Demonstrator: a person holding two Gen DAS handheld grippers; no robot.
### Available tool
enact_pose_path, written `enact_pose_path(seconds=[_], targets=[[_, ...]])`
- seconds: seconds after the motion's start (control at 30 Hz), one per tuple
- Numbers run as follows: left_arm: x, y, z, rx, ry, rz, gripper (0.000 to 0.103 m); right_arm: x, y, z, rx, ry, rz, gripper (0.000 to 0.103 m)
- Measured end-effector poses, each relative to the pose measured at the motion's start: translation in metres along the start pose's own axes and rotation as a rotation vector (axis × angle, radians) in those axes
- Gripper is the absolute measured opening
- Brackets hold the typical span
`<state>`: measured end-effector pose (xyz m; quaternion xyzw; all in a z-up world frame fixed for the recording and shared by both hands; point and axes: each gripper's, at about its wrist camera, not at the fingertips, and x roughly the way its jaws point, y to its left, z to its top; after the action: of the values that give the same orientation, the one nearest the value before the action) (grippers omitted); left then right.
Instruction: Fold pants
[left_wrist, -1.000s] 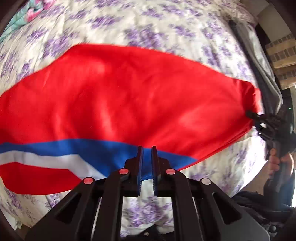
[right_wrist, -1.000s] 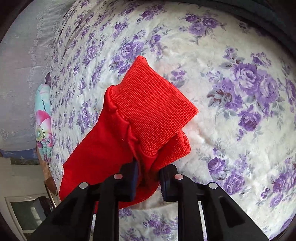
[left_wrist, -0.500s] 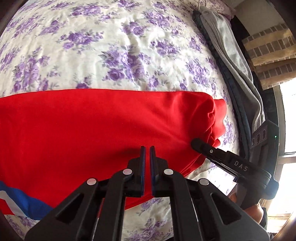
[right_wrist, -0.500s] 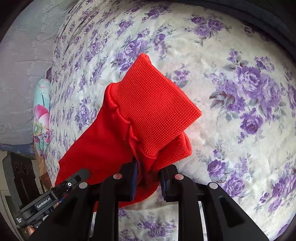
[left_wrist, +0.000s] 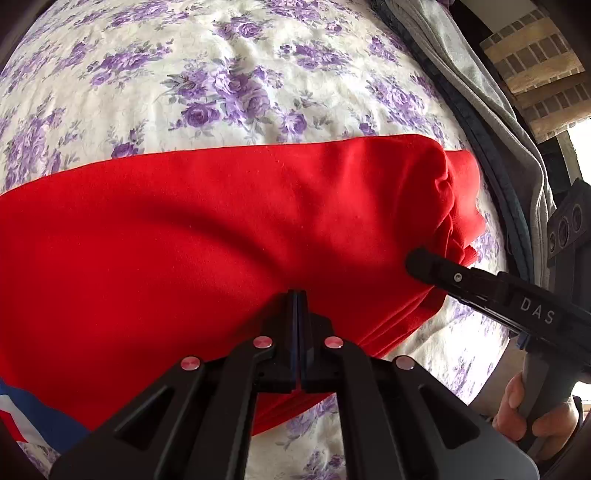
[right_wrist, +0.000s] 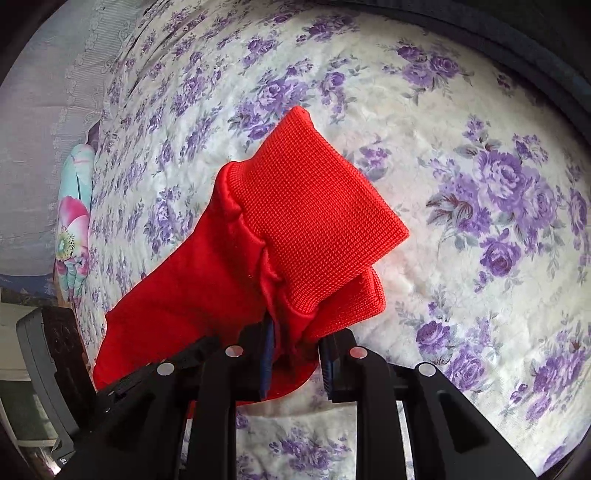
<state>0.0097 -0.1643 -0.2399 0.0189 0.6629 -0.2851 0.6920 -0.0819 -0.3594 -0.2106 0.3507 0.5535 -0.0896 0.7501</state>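
Red pants (left_wrist: 221, 229) with a blue and white stripe (left_wrist: 33, 417) lie across the bed's floral quilt (left_wrist: 229, 92). My left gripper (left_wrist: 297, 299) is shut, its tips over the red cloth near its near edge; I cannot tell whether cloth is between them. My right gripper (right_wrist: 295, 350) is shut on the gathered cloth just below the ribbed cuffs (right_wrist: 314, 221). It also shows in the left wrist view (left_wrist: 417, 262) at the pants' right end. The left gripper's body (right_wrist: 122, 391) shows at the lower left in the right wrist view.
A grey and dark blue garment (left_wrist: 491, 122) lies along the bed's right edge. A flowered pillow (right_wrist: 74, 229) lies at the far end of the bed. A pale curtain (right_wrist: 40, 122) hangs behind it.
My left gripper has moved right along the pants toward the cuff end and closed fully. The striped part has slid out to the lower left. My right gripper holds the cuff end as before.
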Motion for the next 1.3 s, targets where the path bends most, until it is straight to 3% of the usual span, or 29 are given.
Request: enact_pose_path(seconds=[0.2, 0.27, 0.37, 0.47, 0.53, 0.63, 0.8, 0.87, 0.9, 0.93, 1.0, 1.03, 1.17, 1.23, 1.3], targets=[[-0.026, 0.029, -0.023, -0.075, -0.006, -0.055, 0.001, -0.028, 0.07, -0.003, -0.295, -0.1, -0.114, 0.02], [-0.054, 0.062, -0.028, -0.154, -0.078, -0.079, 0.001, -0.037, 0.103, -0.007, -0.416, -0.13, -0.115, 0.019], [-0.105, 0.13, -0.041, -0.31, -0.184, -0.022, 0.001, -0.041, 0.158, -0.022, -0.63, -0.143, -0.099, 0.019], [-0.137, 0.197, -0.064, -0.439, -0.22, 0.134, 0.001, -0.023, 0.214, -0.047, -0.846, -0.131, -0.112, 0.019], [-0.151, 0.236, -0.085, -0.523, -0.227, 0.191, 0.001, -0.003, 0.244, -0.065, -0.951, -0.111, -0.106, 0.019], [-0.16, 0.281, -0.112, -0.655, -0.231, 0.202, 0.001, 0.033, 0.28, -0.092, -1.066, -0.069, -0.095, 0.018], [-0.15, 0.309, -0.125, -0.702, -0.218, 0.179, 0.001, 0.085, 0.313, -0.145, -1.264, -0.02, -0.159, 0.018], [-0.145, 0.31, -0.126, -0.697, -0.219, 0.177, 0.001, 0.103, 0.312, -0.16, -1.315, 0.018, -0.198, 0.022], [-0.144, 0.31, -0.126, -0.696, -0.221, 0.173, 0.001, 0.109, 0.31, -0.167, -1.338, 0.036, -0.205, 0.029], [-0.144, 0.31, -0.126, -0.694, -0.222, 0.169, 0.001, 0.111, 0.309, -0.173, -1.369, 0.046, -0.205, 0.044], [-0.144, 0.312, -0.128, -0.696, -0.223, 0.154, 0.001, 0.107, 0.31, -0.183, -1.43, 0.042, -0.213, 0.056], [-0.142, 0.314, -0.128, -0.699, -0.224, 0.143, 0.001, 0.102, 0.311, -0.184, -1.436, 0.071, -0.198, 0.061], [-0.141, 0.323, -0.132, -0.716, -0.231, 0.092, 0.001, 0.072, 0.316, -0.168, -1.329, 0.198, -0.03, 0.068], [-0.139, 0.323, -0.132, -0.718, -0.233, 0.079, 0.001, 0.055, 0.319, -0.155, -1.27, 0.192, 0.046, 0.068], [-0.138, 0.324, -0.132, -0.718, -0.234, 0.072, 0.001, 0.047, 0.322, -0.14, -1.214, 0.147, 0.069, 0.042]])
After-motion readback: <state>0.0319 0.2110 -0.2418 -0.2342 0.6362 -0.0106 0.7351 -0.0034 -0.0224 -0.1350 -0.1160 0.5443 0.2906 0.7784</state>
